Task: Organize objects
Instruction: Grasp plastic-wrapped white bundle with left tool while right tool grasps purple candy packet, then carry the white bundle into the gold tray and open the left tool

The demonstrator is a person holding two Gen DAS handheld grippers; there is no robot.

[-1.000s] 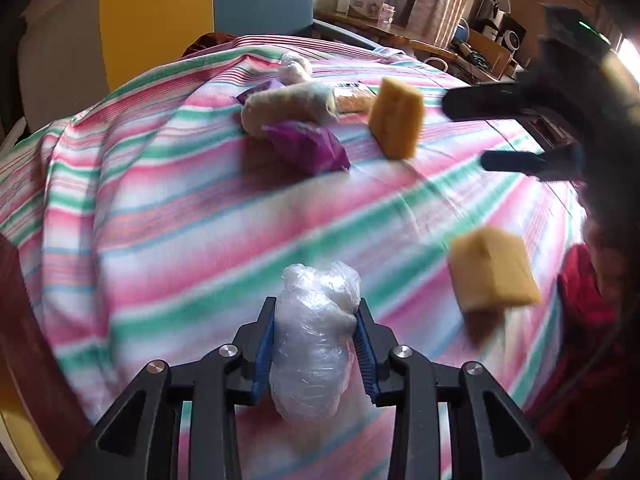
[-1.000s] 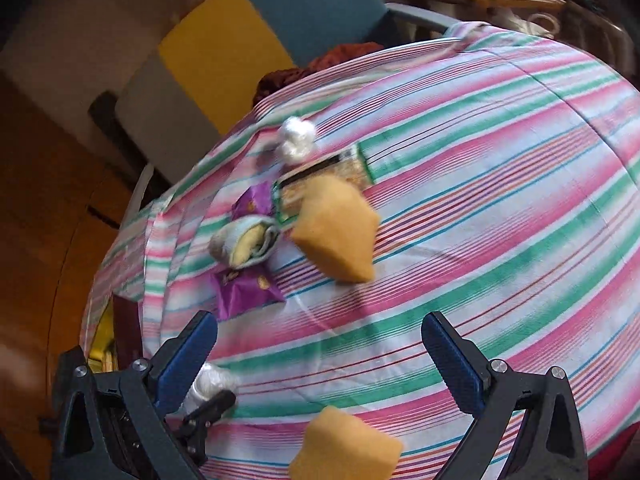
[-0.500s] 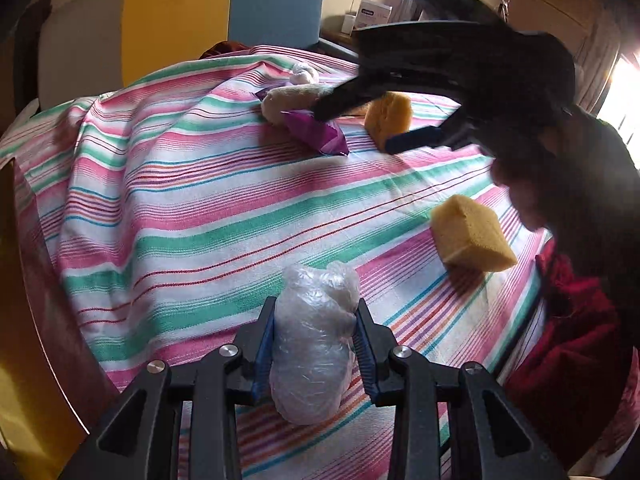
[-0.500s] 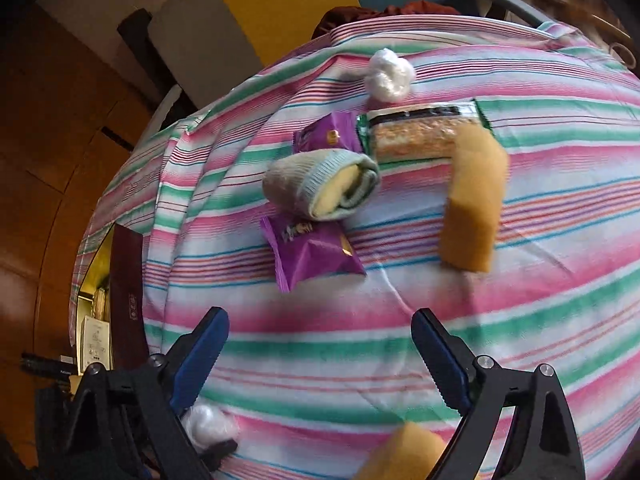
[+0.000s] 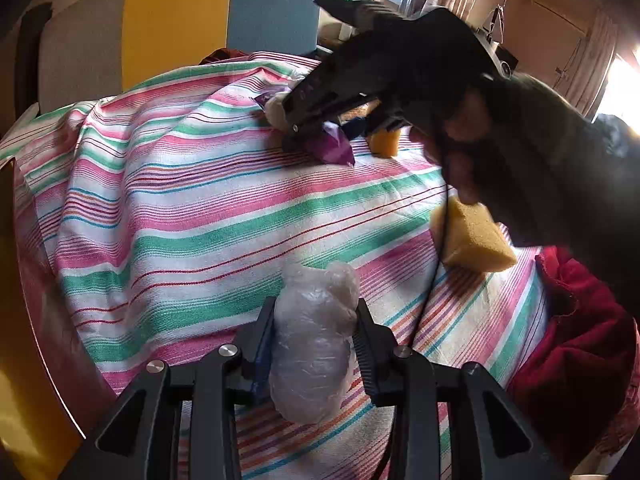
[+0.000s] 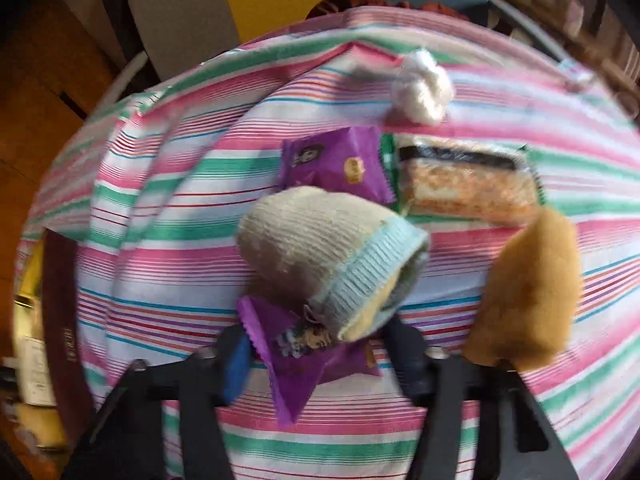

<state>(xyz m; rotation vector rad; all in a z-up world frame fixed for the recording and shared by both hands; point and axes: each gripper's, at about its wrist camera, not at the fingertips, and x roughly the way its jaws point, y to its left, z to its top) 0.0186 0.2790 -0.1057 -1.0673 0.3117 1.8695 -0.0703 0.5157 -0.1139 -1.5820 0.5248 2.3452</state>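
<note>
Right wrist view showed the right gripper (image 6: 316, 356) half-closed around the purple packet (image 6: 298, 350) just beside the rolled sock (image 6: 324, 256), which could snag; the left gripper (image 5: 314, 344) clamped a plastic bundle (image 5: 314, 340).

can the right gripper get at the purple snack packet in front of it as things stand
Probably yes. The right gripper has its jaws open on either side of the near purple packet. The rolled sock overlaps the packet's far end and may get nudged.

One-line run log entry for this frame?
left gripper: shut on plastic wad | right gripper: open, straddling purple packet beside rolled sock | cloth: two sponges
</note>
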